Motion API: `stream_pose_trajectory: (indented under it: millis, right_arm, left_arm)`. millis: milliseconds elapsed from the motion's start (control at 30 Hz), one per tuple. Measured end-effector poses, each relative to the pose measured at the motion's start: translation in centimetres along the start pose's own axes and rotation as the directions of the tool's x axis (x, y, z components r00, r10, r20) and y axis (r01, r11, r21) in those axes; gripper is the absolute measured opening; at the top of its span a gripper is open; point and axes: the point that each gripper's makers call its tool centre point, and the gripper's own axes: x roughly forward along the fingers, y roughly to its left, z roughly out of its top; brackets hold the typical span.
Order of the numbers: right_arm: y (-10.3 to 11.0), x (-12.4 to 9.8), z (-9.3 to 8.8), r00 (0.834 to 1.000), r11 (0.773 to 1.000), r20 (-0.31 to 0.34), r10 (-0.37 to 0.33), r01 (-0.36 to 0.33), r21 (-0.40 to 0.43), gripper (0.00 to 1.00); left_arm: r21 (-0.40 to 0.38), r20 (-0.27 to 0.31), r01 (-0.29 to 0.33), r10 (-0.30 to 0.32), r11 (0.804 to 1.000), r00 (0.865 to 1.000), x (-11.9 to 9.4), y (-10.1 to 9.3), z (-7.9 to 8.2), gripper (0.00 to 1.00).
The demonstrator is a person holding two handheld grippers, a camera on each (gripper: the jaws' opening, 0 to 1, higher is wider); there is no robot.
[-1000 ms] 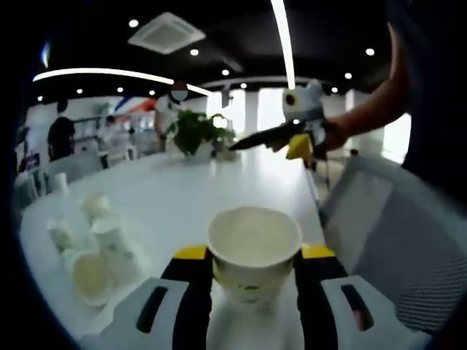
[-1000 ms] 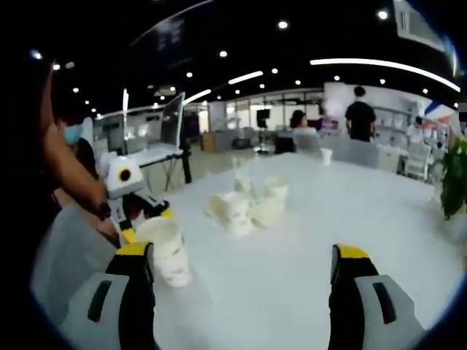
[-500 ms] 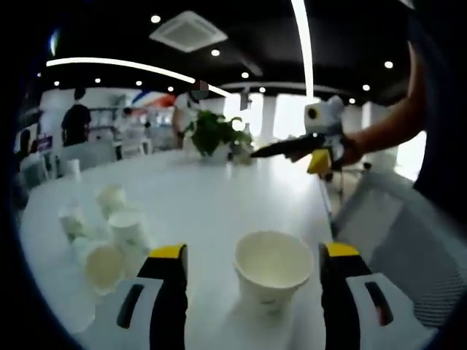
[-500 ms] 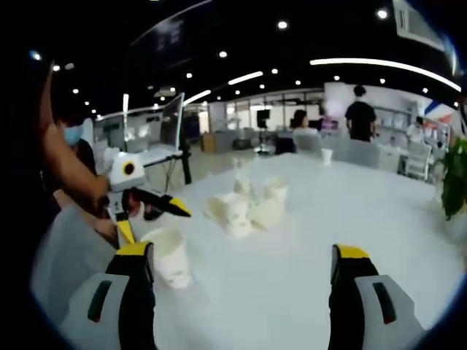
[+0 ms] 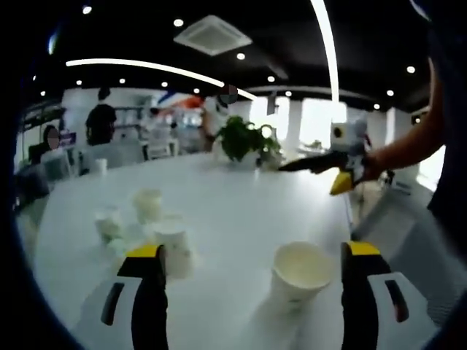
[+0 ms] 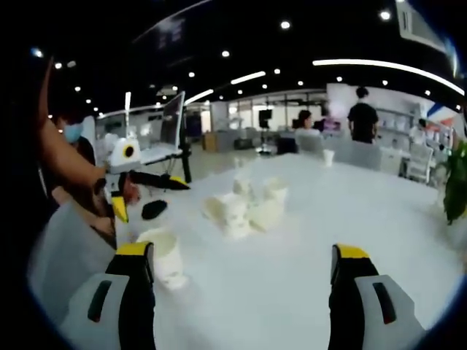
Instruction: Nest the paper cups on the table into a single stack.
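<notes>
Left gripper [image 5: 252, 292]: black jaws with yellow tips, spread wide, gripping nothing; the left gripper also appears in the right gripper view [image 6: 146, 191], lifted above the table.
Right gripper [image 6: 237, 284]: black jaws with yellow tips, spread wide, gripping nothing; held well clear of the table in the left gripper view [image 5: 332, 164].
Lone cup [image 5: 299, 273]: white paper cup with an open mouth, upright, standing free on the white table [image 5: 233, 211] between the left gripper's jaws, nearer the right jaw; in the right gripper view [image 6: 164, 257] it sits just ahead of that gripper's left jaw.
Cup cluster [image 5: 142, 219]: several white paper cups ahead and to the left of the left gripper, some upright; in the right gripper view [image 6: 248, 208] the group lies ahead of the jaws, at least one cup on its side.
Task status: judged early; no nested stack is visible.
Risk, knock-over: a light, empty lone cup near the right jaw tips if the jaw sweeps sideways.
Risk, crushing: thin paper walls deform if the jaws close hard, and a bent rim then jams during nesting.
Risk, scatter: the cups in the cluster sit close together; grasping one may push its neighbours, and a cup on its side can roll.
Risk, collision: both grippers working the same group can strike each other.
</notes>
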Motion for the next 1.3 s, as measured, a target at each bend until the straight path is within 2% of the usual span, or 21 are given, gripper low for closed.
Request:
stream_pose_trajectory:
  millis: [133, 400, 600, 800, 1000, 1300]
  right_arm:
    - [-0.4, 0.4, -0.1, 1.0, 1.0, -0.01, 0.002, -0.002, -0.015, 1.0]
    - [-0.7, 1.0, 0.4, 1.0, 1.0, 0.002, 0.005, -0.005, -0.025, 1.0]
    - [-0.7, 1.2, 0.4, 1.0, 1.0, 0.005, 0.007, -0.007, -0.025, 0.99]
    - [-0.8, 1.5, 0.1, 1.0, 0.999, 0.006, 0.019, -0.018, -0.035, 0.98]
    - [-1.0, 2.0, 0.0, 0.999, 0.998, -0.001, 0.032, -0.032, -0.045, 0.98]
    - [-1.6, 3.3, 0.4, 0.999, 0.998, 0.011, 0.039, -0.038, -0.042, 0.94]
  left_arm:
    - [0.027, -0.024, -0.038, 0.039, 0.999, 0.999, -0.7, 1.2, 0.0, 0.99]
    - [0.011, 0.019, -0.11, 0.11, 0.994, 0.994, -2.5, 3.2, 1.6, 0.99]
    - [0.015, 0.006, -0.15, 0.15, 0.989, 0.989, -3.6, 4.2, 1.2, 0.99]
    - [-0.002, 0.011, -0.177, 0.177, 0.984, 0.984, -4.8, 4.6, 1.0, 0.99]
    - [-0.013, -0.015, -0.203, 0.203, 0.979, 0.979, -6.0, 4.8, 0.0, 0.98]
    - [0.001, -0.025, -0.213, 0.213, 0.977, 0.977, -6.4, 5.1, 0.3, 0.98]
